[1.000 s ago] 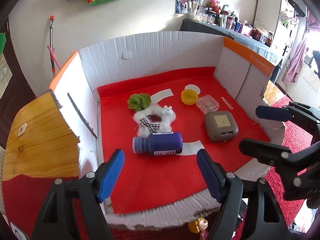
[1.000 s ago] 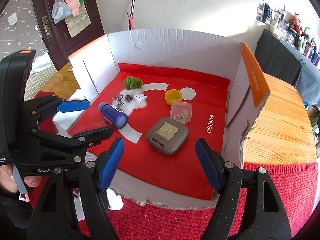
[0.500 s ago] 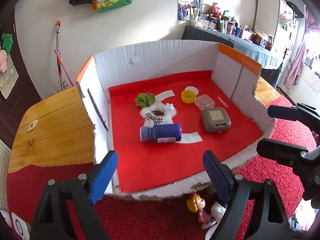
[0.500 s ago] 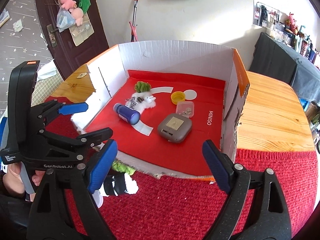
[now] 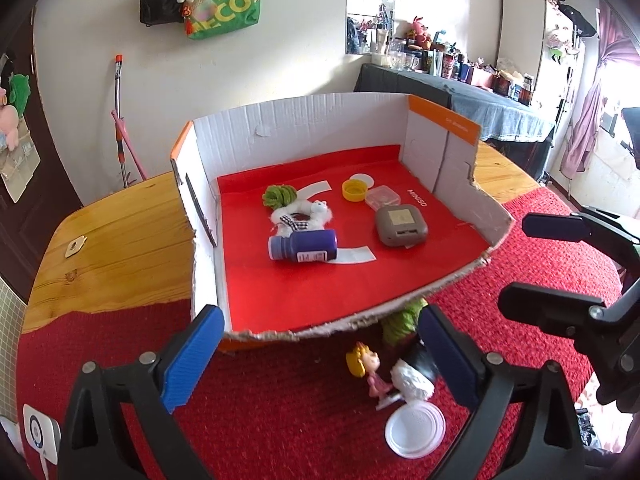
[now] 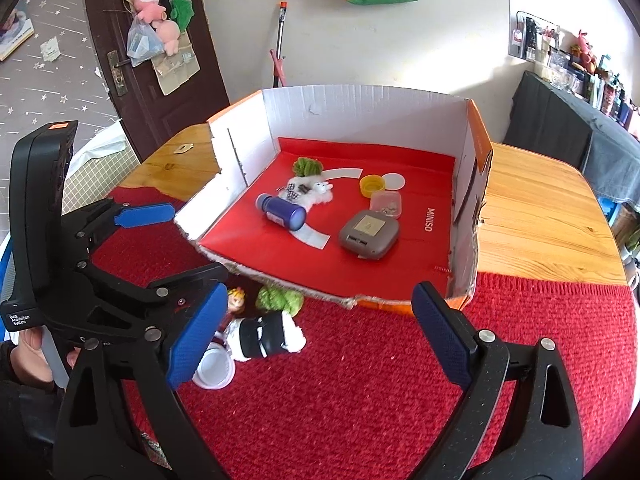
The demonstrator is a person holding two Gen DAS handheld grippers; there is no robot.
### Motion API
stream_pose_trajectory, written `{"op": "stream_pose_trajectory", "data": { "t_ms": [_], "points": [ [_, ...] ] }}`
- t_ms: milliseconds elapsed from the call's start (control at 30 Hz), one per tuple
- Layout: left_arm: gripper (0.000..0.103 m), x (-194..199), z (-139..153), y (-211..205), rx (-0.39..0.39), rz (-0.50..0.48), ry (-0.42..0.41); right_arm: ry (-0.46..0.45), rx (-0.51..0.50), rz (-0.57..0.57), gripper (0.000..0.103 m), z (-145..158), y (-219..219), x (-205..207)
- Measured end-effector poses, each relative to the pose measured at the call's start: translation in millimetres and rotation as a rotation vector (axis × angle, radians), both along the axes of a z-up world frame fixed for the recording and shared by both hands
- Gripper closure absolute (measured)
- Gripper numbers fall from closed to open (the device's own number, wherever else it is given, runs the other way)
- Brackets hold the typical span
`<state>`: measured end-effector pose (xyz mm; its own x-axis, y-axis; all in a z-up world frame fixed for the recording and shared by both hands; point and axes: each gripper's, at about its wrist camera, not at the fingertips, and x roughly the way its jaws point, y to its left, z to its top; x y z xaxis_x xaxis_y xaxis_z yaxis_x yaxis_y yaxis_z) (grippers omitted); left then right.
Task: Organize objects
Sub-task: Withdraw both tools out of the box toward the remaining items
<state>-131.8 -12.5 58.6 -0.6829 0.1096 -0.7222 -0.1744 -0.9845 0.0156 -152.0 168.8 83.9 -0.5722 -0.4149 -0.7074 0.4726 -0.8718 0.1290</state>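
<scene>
The cardboard box (image 5: 304,148) sits on the table (image 5: 116,240), its torn near edge facing you; below that edge on the red cloth (image 5: 280,408) lie a doll (image 5: 366,368) and a white lid (image 5: 415,428); your left gripper (image 5: 320,364) holds nothing, jaws opening; centre it over the doll first.
From the right wrist, the right gripper (image 6: 316,340) is likewise empty and opening; a black-and-white plush (image 6: 266,336) lies beside the lid (image 6: 214,366); a door (image 6: 156,48) stands behind the table's far left corner.
</scene>
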Motion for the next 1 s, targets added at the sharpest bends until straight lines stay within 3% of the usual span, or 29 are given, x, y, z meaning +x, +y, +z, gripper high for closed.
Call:
{"op": "stream_pose_trajectory", "data": {
  "t_ms": [300,1000],
  "points": [
    [0.001,21.6,-3.0,1.8,0.015,-0.013,0.006,0.001,-0.010,0.005,0.007,-2.0,0.6,15.4],
    [0.000,48.5,-36.5,9.8,0.055,-0.032,-0.070,-0.061,-0.006,-0.004,0.007,-28.5,1.3,27.5]
  ]
}}
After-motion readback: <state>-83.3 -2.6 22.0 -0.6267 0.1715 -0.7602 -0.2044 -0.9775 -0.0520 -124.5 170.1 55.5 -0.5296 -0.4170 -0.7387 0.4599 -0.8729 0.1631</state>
